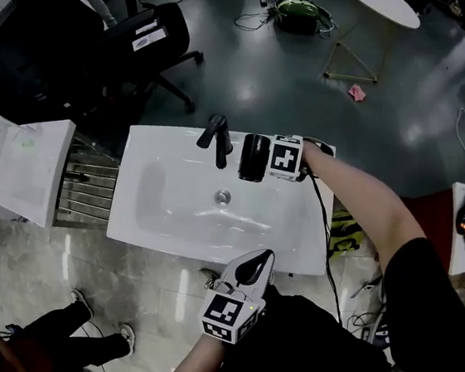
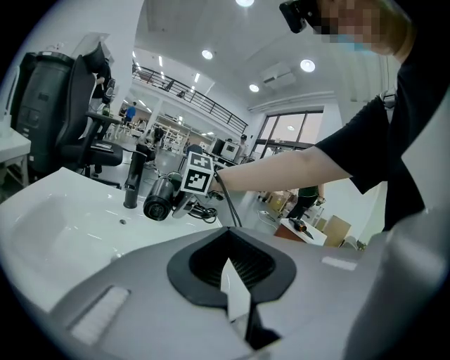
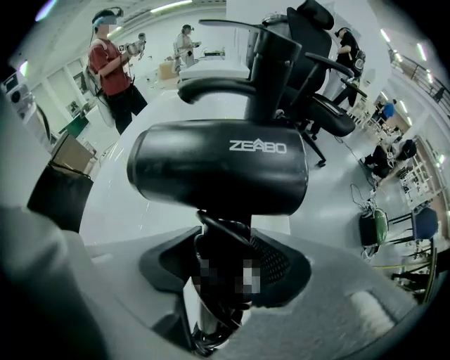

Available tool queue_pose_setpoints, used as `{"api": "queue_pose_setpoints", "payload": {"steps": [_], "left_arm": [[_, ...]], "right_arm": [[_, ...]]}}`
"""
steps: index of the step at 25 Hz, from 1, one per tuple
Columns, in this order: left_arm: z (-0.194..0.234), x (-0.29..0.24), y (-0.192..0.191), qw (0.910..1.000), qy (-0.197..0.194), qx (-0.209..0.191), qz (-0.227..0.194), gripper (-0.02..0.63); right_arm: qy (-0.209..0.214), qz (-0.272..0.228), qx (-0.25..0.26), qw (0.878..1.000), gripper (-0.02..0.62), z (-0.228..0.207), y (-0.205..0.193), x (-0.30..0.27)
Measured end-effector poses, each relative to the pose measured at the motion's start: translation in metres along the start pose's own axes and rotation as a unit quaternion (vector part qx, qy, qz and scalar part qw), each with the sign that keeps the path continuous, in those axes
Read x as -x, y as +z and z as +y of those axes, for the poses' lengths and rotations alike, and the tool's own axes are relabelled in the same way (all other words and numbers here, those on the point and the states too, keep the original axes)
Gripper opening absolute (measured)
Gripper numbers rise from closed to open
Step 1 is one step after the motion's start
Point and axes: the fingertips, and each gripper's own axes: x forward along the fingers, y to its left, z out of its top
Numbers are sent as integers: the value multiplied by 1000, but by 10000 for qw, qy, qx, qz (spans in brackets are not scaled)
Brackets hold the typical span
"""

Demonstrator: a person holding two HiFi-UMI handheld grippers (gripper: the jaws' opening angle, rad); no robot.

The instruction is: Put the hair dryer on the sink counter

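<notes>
The black hair dryer (image 1: 253, 158) lies at the back right of the white sink counter (image 1: 294, 216), just right of the black faucet (image 1: 219, 136). My right gripper (image 1: 273, 161) is shut on its handle. In the right gripper view the dryer's barrel (image 3: 218, 165) lies crosswise right in front of the jaws, and the handle and coiled cord fill the gap between them. My left gripper (image 1: 256, 263) hovers at the counter's front edge, shut, with nothing in it. From the left gripper view (image 2: 235, 261) the dryer (image 2: 160, 200) is seen far off beside the faucet (image 2: 132, 183).
The basin (image 1: 183, 195) takes up the counter's left and middle. A black office chair (image 1: 141, 41) stands behind the sink, a white cabinet (image 1: 34, 166) to its left. The dryer's cord (image 1: 322, 212) hangs over the right edge. A person's legs (image 1: 58, 342) show at bottom left.
</notes>
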Motion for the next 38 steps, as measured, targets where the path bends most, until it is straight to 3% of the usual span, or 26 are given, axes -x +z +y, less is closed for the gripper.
{"api": "queue_pose_setpoints", "payload": {"steps": [5, 15, 28, 38], "left_arm": [[4, 4, -6, 9999, 69, 116, 22, 3], [16, 11, -7, 9992, 287, 271, 3, 3], [24, 9, -19, 9990, 227, 384, 28, 3], [24, 9, -14, 9990, 282, 349, 22, 3]], "right_arm": [[-27, 420, -109, 9991, 207, -11, -8, -15], [180, 650, -77, 9977, 209, -14, -12, -34], [458, 589, -375, 9965, 221, -21, -14, -36], [384, 277, -605, 9970, 236, -25, -14, -27]]}}
